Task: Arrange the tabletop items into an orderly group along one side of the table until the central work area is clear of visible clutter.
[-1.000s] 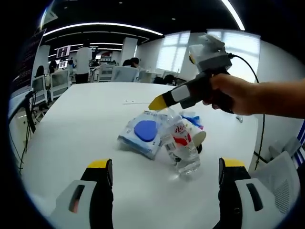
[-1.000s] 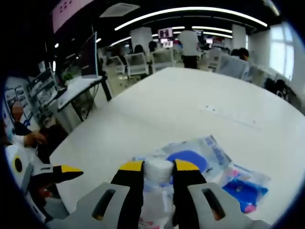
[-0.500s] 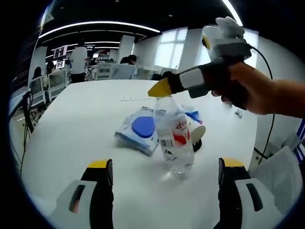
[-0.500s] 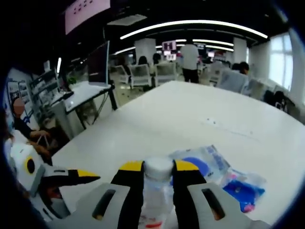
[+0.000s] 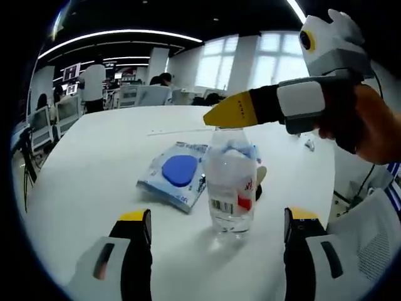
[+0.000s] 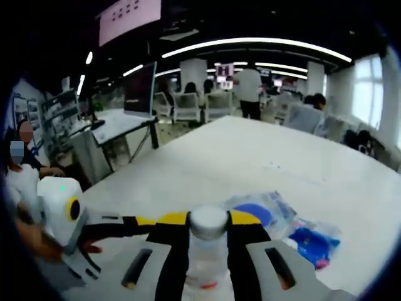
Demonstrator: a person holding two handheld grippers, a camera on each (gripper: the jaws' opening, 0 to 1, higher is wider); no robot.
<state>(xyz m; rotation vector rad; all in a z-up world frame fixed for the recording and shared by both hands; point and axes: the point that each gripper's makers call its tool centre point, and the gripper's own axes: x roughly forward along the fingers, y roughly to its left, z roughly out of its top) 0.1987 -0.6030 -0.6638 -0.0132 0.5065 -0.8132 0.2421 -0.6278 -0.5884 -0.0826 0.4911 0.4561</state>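
My right gripper [image 6: 208,226] has its fingers [image 6: 172,221] closed on the neck of the water bottle [image 5: 230,182], just under the white cap [image 6: 208,221], and the bottle stands upright on the white counter [image 5: 94,163], its base looking settled on the surface. My left gripper [image 5: 213,216] hangs back with its fingers [image 5: 135,219] spread wide and nothing between them; the bottle sits just ahead of them, roughly midway between the two tips.

Just beyond the bottle, to the left of my right fingers as the left gripper view shows it, lies the wipes pack [image 5: 172,175] with its blue lid, flat on the counter. Behind the bottle something pale and rounded peeks out, maybe a cup on its side, but I cannot tell. In the right gripper view a small blue packet [image 6: 313,241] lies off to the right of my fingers.

Now the risks. I am pinching high on a tall, light bottle, so if I drag it sideways the base could catch and tip it into the wipes pack. If I let go while it leans, it may fall and roll towards the counter edge. The clutter sits right against the bottle, so any swing of my right gripper could scatter it across the middle rather than gather it to one side.
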